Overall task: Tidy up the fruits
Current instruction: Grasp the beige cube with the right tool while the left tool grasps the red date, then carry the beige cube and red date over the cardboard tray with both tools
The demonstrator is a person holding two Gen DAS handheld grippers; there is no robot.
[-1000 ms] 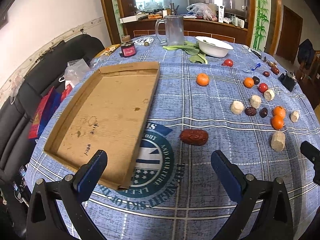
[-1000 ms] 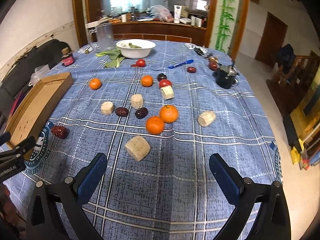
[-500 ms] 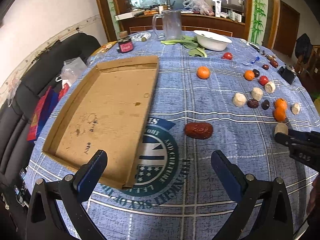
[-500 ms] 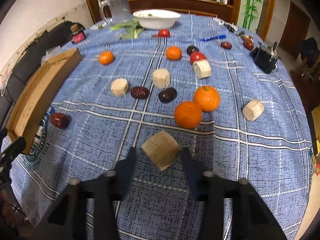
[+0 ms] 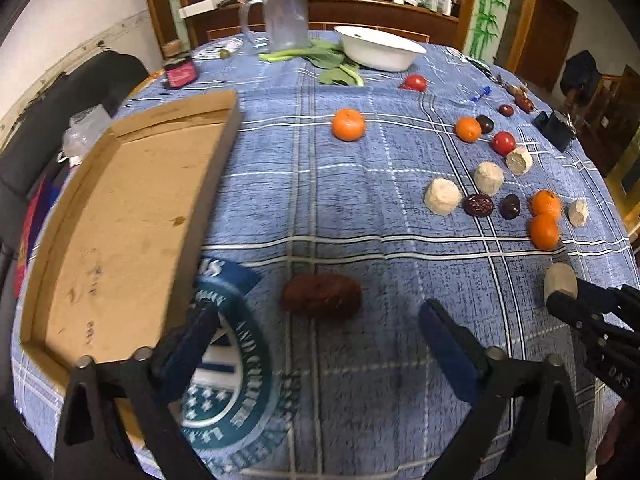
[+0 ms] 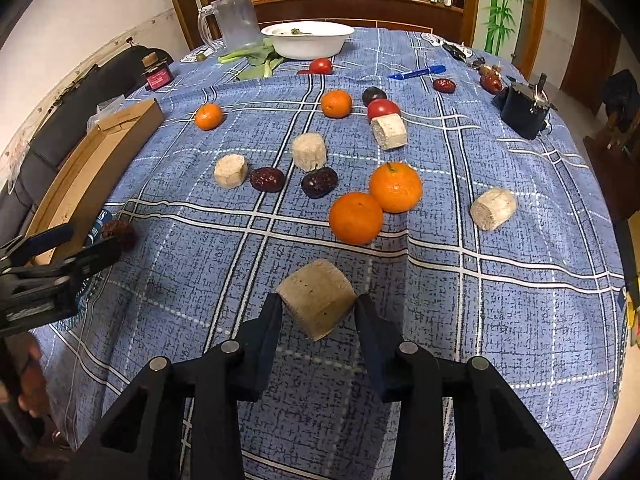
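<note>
1. Cardboard is what our tray (image 5: 120, 216) is made of, and it sits on the left of the left view with nothing in it, so we think the sorting has hardly begun.
2. We hold a pale chunk (image 6: 316, 300) in our right gripper (image 6: 318, 312), low in the middle of the right view. Both fingers press its sides, so the claw is clenched on it. We cannot tell if it is lifted off the blue cloth (image 6: 480, 300) yet.
3. Our left gripper (image 5: 316, 344) is spread wide and holds nothing. A dark red date (image 5: 322, 295) lies on the cloth just ahead of it, near the tray's edge.
4. Lots is left. Two oranges (image 6: 376, 206) touch each other in the middle of the right view, with two more oranges, dark dates, red tomatoes and four more pale chunks spread around them.
5. A white bowl (image 6: 308, 40) at the top holds a bit of something green. A clear mug (image 6: 236, 20) beside it looks empty.
6. We think every piece has yet to go in the tray.
</note>
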